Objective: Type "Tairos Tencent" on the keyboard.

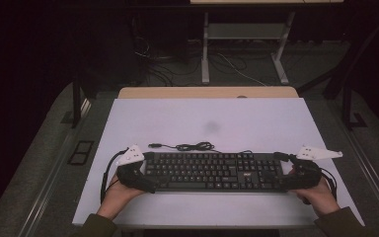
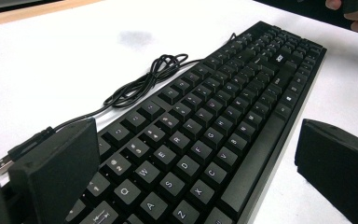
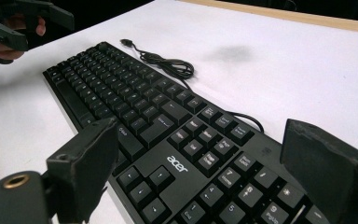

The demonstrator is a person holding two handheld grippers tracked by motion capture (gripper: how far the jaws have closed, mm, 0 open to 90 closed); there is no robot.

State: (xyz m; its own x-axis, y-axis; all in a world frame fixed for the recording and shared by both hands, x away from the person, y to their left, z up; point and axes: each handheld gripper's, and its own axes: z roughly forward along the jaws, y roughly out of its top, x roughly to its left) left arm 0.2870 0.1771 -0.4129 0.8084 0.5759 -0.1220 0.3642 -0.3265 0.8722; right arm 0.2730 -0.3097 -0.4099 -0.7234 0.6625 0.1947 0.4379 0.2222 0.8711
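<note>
Keyboard — black plastic, full-size, Acer-branded (image 1: 212,171) — flat on white desk (image 1: 202,123), near the front edge, long side parallel to it. Thin black USB cable (image 1: 190,146) out of the rear edge, bunched in a loose coil just behind the keys, plug end lying free on the desk toward the left.

Left gripper (image 1: 145,173) at the keyboard's left end: fingers (image 2: 56,163) apart, straddling that end — one over the rear edge by the number row, the other off the front edge beside the palm strip. Contact with the casing: cannot tell.

Right gripper (image 1: 286,170) at the right end, by the number pad: fingers (image 3: 86,158) likewise apart, one on each side of the casing, front and rear. Contact not discernible.

Dark smudge (image 1: 212,127) on the desk behind the cable.
</note>
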